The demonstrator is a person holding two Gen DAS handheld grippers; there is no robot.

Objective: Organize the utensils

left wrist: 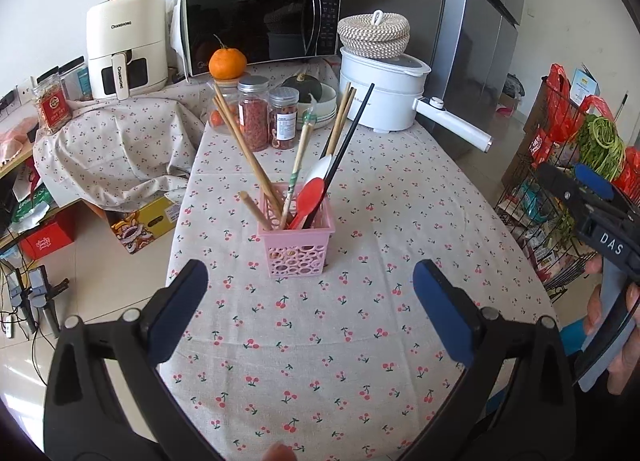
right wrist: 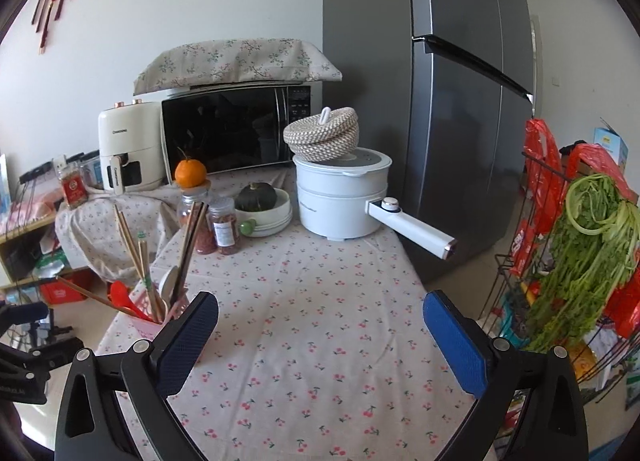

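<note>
The pink basket [left wrist: 295, 242] stands upright on the table [left wrist: 360, 341], straight ahead of the left gripper [left wrist: 310, 285] and centred between its two fingers [left wrist: 182, 301], just beyond their tips and not touching them. The left jaws are spread wide with nothing between them. In the basket stand several wooden chopsticks [left wrist: 244, 145], a black chopstick [left wrist: 349, 133], a red spoon [left wrist: 310, 199], a white spoon [left wrist: 322, 169] and a wrapped pair [left wrist: 298, 173]; all lean outward over the rim.

From the right wrist view the basket [right wrist: 150, 319] sits off to the left of the right gripper [right wrist: 320, 315], partly hidden behind its left finger [right wrist: 188, 341]. The right jaws are also wide apart and empty, with bare cloth between them. In the left view the right gripper [left wrist: 588, 185] hangs beyond the table's right edge, held in a hand [left wrist: 616, 337].

The table wears a cloth printed with small cherries. At its far end stand two jars [left wrist: 268, 117] of red dried goods, a bowl holding a dark squash [left wrist: 302, 87], and a white pot [left wrist: 382, 95] with a long handle and a woven basket [left wrist: 374, 33] on its lid. An orange [left wrist: 227, 63] rests on another jar. Behind are a microwave [left wrist: 260, 25] under a floral cloth, a cream air fryer [left wrist: 126, 45] and a grey fridge [right wrist: 448, 101]. To the right a wire rack [right wrist: 560, 269] holds greens [right wrist: 592, 245] and red bags. The floor is pale tile.
</note>
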